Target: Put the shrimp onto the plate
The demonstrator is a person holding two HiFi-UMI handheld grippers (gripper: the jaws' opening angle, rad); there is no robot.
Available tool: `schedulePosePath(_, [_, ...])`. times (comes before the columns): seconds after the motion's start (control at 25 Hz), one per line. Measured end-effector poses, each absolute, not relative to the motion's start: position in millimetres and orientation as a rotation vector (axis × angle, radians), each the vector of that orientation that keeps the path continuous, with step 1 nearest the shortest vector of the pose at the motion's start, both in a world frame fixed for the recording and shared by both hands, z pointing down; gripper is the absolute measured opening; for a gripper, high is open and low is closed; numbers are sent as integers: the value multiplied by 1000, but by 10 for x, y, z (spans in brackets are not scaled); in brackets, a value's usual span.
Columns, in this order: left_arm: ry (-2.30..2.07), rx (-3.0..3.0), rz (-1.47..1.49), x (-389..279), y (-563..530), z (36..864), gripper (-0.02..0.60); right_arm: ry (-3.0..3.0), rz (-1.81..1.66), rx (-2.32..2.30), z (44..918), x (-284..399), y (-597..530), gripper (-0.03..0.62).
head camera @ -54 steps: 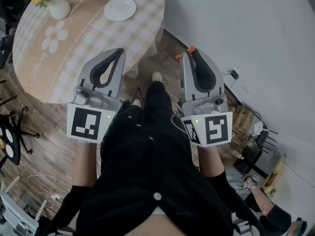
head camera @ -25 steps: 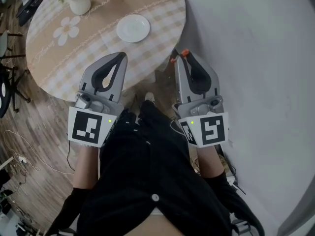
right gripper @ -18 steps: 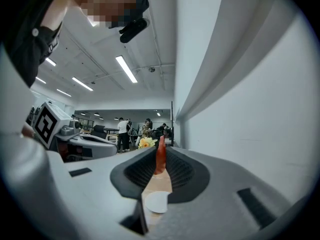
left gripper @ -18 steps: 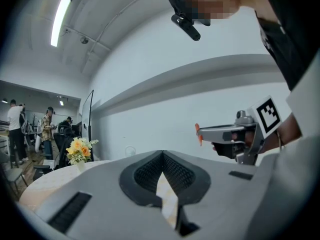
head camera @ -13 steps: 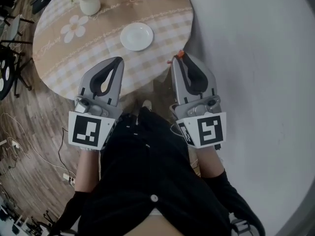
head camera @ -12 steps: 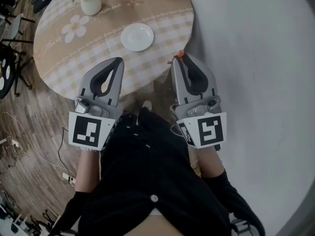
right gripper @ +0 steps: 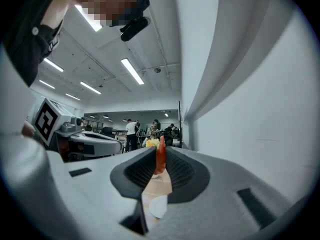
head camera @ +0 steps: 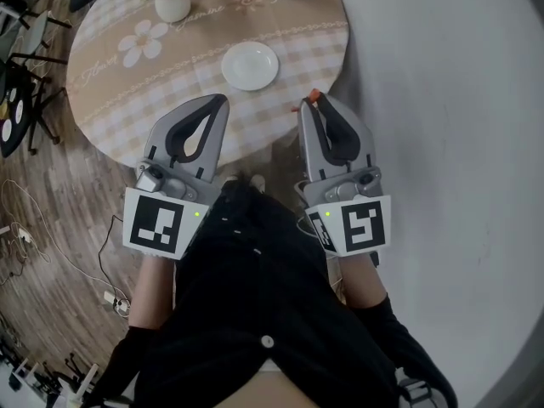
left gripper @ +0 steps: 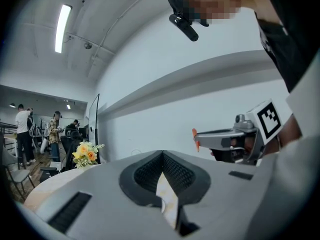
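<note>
Where the right gripper [head camera: 308,105] narrows to its tips, its jaws are clenched on a small orange-red shrimp [head camera: 313,99], held at the near right edge of the round table with a beige checked cloth [head camera: 127,83]. The small round white plate [head camera: 250,65] lies bare on the cloth, farther in and left of the shrimp. The left gripper [head camera: 219,100] hangs over the table's near edge, jaws pressed together on nothing. A white vase of yellow flowers [head camera: 172,2] stands at the far left.

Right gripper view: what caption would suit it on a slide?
Right gripper pinching a shrimp, white plate ahead.
</note>
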State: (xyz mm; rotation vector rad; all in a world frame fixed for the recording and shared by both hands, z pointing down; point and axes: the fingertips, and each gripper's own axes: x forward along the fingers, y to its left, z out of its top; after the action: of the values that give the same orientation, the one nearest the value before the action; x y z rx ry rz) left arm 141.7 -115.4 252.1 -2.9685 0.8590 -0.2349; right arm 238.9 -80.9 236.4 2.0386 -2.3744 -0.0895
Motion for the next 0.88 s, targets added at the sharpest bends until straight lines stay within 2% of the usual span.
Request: schedulePosePath(0.88, [863, -2973, -235, 1129, -1562, 2566, 0, -2351, -86, 1996, 2413, 2167, -1227, 46])
